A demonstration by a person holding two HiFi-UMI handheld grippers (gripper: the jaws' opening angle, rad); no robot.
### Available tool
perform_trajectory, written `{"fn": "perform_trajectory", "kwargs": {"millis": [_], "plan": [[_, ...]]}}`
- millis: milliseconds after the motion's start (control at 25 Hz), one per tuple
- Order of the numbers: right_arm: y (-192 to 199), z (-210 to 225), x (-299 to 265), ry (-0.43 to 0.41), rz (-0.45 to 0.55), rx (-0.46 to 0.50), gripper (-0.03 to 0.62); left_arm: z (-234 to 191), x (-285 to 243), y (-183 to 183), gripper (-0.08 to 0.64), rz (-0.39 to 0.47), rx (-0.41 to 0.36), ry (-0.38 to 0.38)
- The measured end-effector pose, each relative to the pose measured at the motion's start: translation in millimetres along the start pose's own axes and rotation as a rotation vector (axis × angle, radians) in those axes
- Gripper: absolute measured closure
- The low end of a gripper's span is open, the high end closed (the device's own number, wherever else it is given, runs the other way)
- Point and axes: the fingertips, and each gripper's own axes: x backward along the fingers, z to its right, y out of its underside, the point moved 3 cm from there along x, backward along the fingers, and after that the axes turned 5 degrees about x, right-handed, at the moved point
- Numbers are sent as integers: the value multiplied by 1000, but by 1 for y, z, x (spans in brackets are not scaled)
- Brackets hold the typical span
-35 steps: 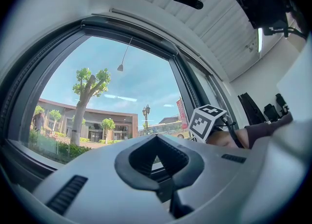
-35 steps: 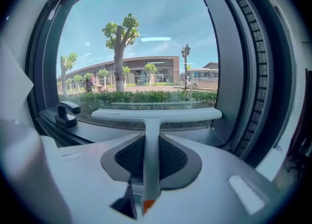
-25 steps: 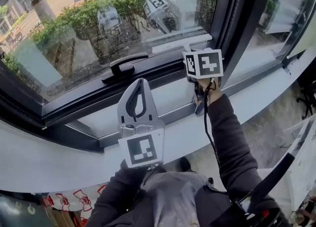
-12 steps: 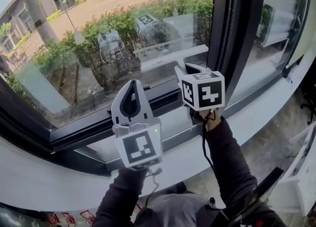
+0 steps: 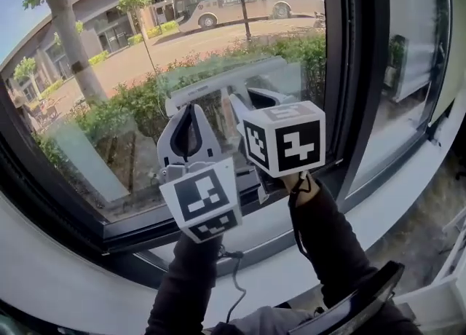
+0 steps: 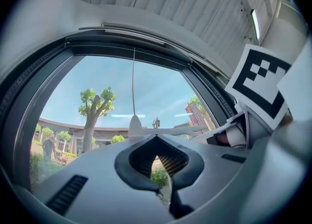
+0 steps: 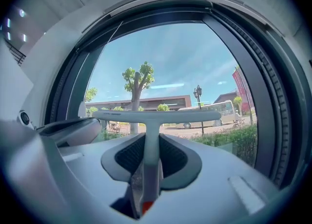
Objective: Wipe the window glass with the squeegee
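A white T-shaped squeegee stands upright in my right gripper, whose jaws are shut on its handle. Its blade lies level against or just before the window glass; contact cannot be told. In the head view the right gripper sits at mid-pane, with the squeegee blade above its marker cube. My left gripper is just to its left, tips together, holding nothing. In the left gripper view the left gripper points up at the glass, with the squeegee blade beyond its tips.
A thick dark window frame runs upright just right of the grippers, with another pane beyond it. The lower frame and a white sill lie below. Trees, hedges and a bus show outside.
Both grippers have risen from the lower frame near the window handle to mid-pane, the right one carrying the squeegee. The handle has left the view.
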Motion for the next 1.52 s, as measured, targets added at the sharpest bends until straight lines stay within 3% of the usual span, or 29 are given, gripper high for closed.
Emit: {"fn": "perform_trajectory", "kwargs": {"millis": [240, 600, 1080, 1520], "plan": [[-48, -18, -10, 17, 74, 6, 509, -15, -16, -44, 565, 66, -25, -4], [-84, -20, -23, 30, 116, 35, 509, -25, -34, -62, 565, 88, -45, -13], [-88, -14, -34, 16, 110, 27, 509, -26, -48, -73, 565, 96, -64, -16], [-60, -22, -38, -8, 79, 24, 511, -28, -45, -43, 565, 55, -39, 2]]}}
